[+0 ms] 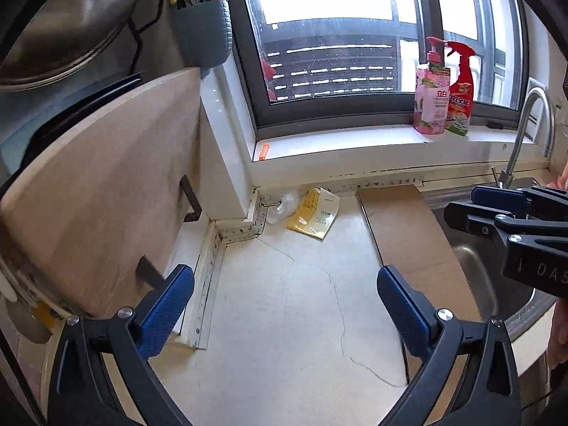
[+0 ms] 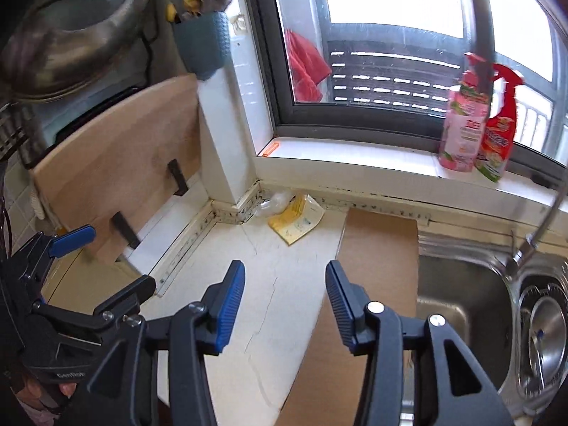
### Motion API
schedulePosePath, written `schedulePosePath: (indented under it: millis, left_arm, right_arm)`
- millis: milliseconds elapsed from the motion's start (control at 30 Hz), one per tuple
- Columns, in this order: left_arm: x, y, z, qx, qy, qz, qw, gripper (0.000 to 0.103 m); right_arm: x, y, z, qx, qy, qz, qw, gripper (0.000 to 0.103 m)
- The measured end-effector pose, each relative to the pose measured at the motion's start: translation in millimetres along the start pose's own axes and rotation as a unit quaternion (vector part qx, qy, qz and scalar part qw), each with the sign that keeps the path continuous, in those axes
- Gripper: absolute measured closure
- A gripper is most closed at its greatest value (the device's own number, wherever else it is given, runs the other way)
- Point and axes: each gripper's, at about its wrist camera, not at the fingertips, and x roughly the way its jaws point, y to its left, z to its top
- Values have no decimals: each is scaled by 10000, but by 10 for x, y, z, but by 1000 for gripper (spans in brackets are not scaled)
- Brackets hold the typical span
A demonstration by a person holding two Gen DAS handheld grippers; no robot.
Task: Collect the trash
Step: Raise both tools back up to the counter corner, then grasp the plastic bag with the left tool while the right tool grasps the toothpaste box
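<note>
Left wrist view: left tool [image 1: 285, 296] spread wide, empty, low centre; yellow wrapper [image 1: 313, 217] and clear plastic scrap [image 1: 283, 206] lie mid-frame on the surface [image 1: 284, 319], straight ahead in the corner. Right wrist view: right tool [image 2: 285, 293] parted, empty; wrapper [image 2: 296, 219] ahead, long axis slanting up-right, neither tool clearly nearer.

yellow-and-white wrapper [image 1: 313, 217] beside brown cardboard [image 1: 408, 234] | pink bottle [image 1: 431, 103] | red spray bottle [image 1: 459, 92] | cream, cracked counter [image 1: 284, 301]
</note>
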Motion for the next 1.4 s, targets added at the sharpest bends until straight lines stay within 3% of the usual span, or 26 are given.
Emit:
schedulePosePath:
  millis: [300,600,933,1000,1133,1200,1333,1400]
  left_arm:
    - [1578,-142,638,200,534,-2,9984,1]
    - [2948,-22,749,173,1230,-196,9921,1]
    - [3602,-163,686,579,1332,-168,9892,7]
    - [3665,-198,665,710,1327,-154,9885,12]
    - [3822,-247,606,906,1461,-189,9849,34]
    - [3890,-249,590,948,1501,-171,9840,44]
    - [3994,-219,561,875,1623,-241,9826,81]
    - [3981,-204,553,832,1585,-312,9834,86]
  right_arm:
    - [1500,-549,567,220,683,573,9958,55]
    - [2771,-861,647,617,1142,892,9875,55]
    - [3422,-955,559,675,1286,1114,9831,55]
    - [3472,-932,550,629,1276,1127,9834,55]
    - [3585,-869,532,479,1299,1219,9828,58]
    - [3626,-843,515,396,1338,1270,9820,76]
    - [3602,-862,487,442,1257,1368,9816,80]
    - [3539,-872,482,429,1160,1347,9831,81]
